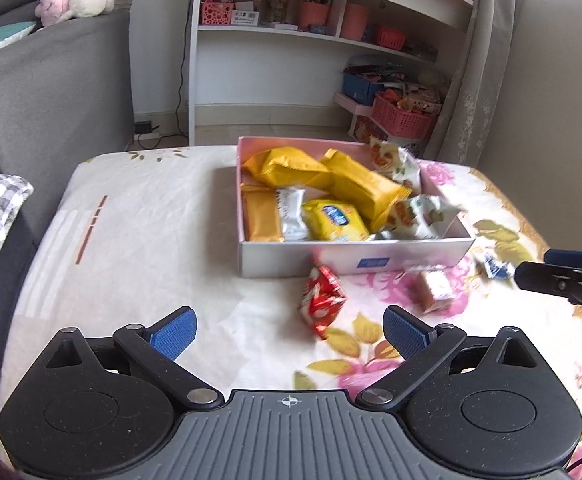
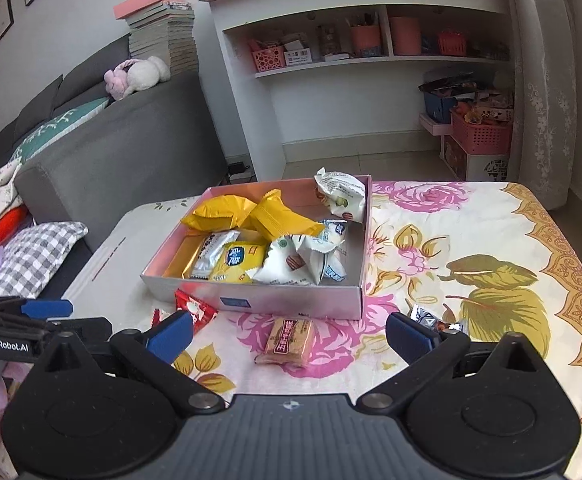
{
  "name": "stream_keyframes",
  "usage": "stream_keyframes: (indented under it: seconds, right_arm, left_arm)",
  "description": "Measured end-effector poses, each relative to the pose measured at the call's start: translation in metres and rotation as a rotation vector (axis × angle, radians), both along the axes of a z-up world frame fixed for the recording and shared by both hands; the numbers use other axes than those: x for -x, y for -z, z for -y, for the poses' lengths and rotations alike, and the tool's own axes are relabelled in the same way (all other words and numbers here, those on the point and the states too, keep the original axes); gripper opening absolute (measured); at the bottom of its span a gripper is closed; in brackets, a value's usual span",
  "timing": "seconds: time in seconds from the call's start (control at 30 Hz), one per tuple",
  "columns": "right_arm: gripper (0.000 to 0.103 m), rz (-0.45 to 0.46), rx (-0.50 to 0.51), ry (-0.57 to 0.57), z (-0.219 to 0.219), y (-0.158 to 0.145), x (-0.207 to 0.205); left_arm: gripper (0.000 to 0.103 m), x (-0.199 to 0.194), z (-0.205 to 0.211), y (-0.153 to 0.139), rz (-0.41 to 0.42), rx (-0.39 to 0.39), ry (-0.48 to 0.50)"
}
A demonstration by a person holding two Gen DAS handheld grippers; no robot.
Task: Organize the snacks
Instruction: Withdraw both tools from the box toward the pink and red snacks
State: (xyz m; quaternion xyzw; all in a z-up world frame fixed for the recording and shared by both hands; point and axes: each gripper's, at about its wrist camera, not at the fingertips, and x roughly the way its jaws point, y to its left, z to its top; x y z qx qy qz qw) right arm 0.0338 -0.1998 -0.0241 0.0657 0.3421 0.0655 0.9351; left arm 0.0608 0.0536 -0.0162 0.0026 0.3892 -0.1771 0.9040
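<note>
A shallow pink-lined box on the floral tablecloth holds several yellow and white snack packs. In front of it lie a red snack pack, a tan biscuit pack and a small blue-white candy. My left gripper is open and empty, the red pack just ahead between its fingers. My right gripper is open and empty, with the tan biscuit pack between its fingers. The right gripper also shows at the right edge of the left wrist view.
A grey sofa with cushions stands to the left of the table. A white shelf unit and pink baskets stand beyond the table's far edge. A curtain hangs at the right.
</note>
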Motion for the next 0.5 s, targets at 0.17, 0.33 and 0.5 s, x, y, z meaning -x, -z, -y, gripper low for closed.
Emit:
stream_keyframes:
  seconds: [0.17,0.33,0.5]
  right_arm:
    - [0.097,-0.035,0.026,-0.012,-0.005,0.013,-0.001]
    - [0.097,-0.088,0.023,-0.058,-0.018,0.023,-0.002]
    - [0.097,-0.137,0.026,-0.121,-0.031,0.032,0.001]
  left_arm:
    - [0.100,-0.001,-0.010,0.013,-0.036,-0.018,-0.005]
    - [0.100,0.006,-0.008,0.022,-0.105,0.031,0.027]
    - [0.100,0.018,0.003,0.034,-0.185,0.083,0.104]
